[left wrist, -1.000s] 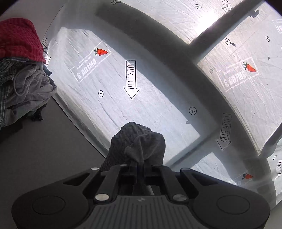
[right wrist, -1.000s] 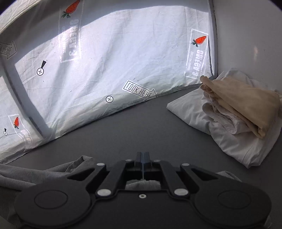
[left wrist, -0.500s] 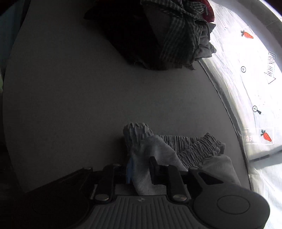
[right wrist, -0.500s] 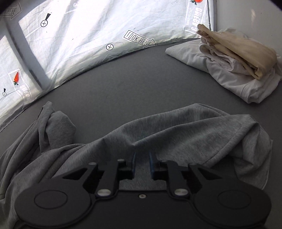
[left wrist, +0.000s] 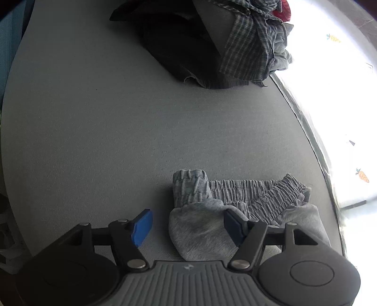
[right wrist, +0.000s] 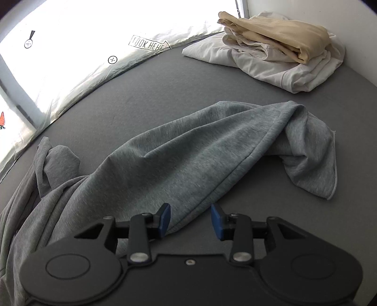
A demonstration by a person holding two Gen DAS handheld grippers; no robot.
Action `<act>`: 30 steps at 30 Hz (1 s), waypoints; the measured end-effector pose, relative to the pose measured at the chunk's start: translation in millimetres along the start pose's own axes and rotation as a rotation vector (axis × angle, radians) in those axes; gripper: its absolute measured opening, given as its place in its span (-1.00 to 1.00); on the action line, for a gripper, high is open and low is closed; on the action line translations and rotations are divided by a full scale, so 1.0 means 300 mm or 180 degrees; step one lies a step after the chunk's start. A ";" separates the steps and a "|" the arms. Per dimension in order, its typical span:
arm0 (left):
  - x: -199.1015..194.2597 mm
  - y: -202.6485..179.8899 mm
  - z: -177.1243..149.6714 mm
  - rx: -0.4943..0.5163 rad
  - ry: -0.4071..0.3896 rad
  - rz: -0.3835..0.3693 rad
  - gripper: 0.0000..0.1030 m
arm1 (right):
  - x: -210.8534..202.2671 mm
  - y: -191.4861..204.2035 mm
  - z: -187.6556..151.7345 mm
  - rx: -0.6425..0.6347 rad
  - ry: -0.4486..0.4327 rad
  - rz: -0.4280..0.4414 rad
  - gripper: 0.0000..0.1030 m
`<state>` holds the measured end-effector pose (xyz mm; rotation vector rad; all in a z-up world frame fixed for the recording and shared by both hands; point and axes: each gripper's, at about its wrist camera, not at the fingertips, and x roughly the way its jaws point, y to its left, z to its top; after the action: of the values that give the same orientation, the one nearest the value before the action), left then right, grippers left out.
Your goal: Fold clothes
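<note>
— Sweatpants (left wrist: 238, 207), grey, lie crumpled on the grey table (left wrist: 117, 131); where are the tools?
— Left gripper (left wrist: 187, 226) is opening, cloth between its jaws but unpinched; right gripper (right wrist: 190, 220) is opening over a hem.
— Beyond?
— Unfolded pile (left wrist: 247, 47), probably shirts; folded stack (right wrist: 278, 54).

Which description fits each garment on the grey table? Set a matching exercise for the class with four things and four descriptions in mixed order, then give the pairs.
Things
1. grey elastic-waist jersey shorts
2. beige folded cloth
3. dark checked shirt
4. red knitted garment

Descriptions
A. on top of the white folded pile
B. lying spread between both tongs
C. peeking out behind the unfolded heap
D. draped over the unfolded heap

Pairs: 1-B, 2-A, 3-D, 4-C
</note>
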<state>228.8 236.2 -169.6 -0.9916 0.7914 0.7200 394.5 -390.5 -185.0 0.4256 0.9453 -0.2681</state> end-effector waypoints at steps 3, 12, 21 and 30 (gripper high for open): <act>0.027 -0.010 0.008 -0.0023 0.0072 0.0118 0.41 | 0.000 -0.002 0.000 0.0071 0.0013 -0.0028 -0.19; -0.083 -0.121 0.026 0.0659 -0.0559 -0.0055 0.41 | -0.007 0.071 -0.008 -0.0177 -0.0053 -0.0089 -0.14; -0.019 -0.272 0.032 0.1580 -0.0166 -0.0434 0.41 | 0.055 0.294 -0.123 -0.0448 -0.0177 0.0088 0.79; 0.196 -0.452 0.065 0.2322 0.0308 -0.0862 0.41 | 0.125 0.450 -0.276 -0.0769 -0.0744 -0.0304 1.00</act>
<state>375.3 212.9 -153.1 -0.4523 0.8898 0.1162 410.0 -234.0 -226.7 0.1234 0.7580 -0.2800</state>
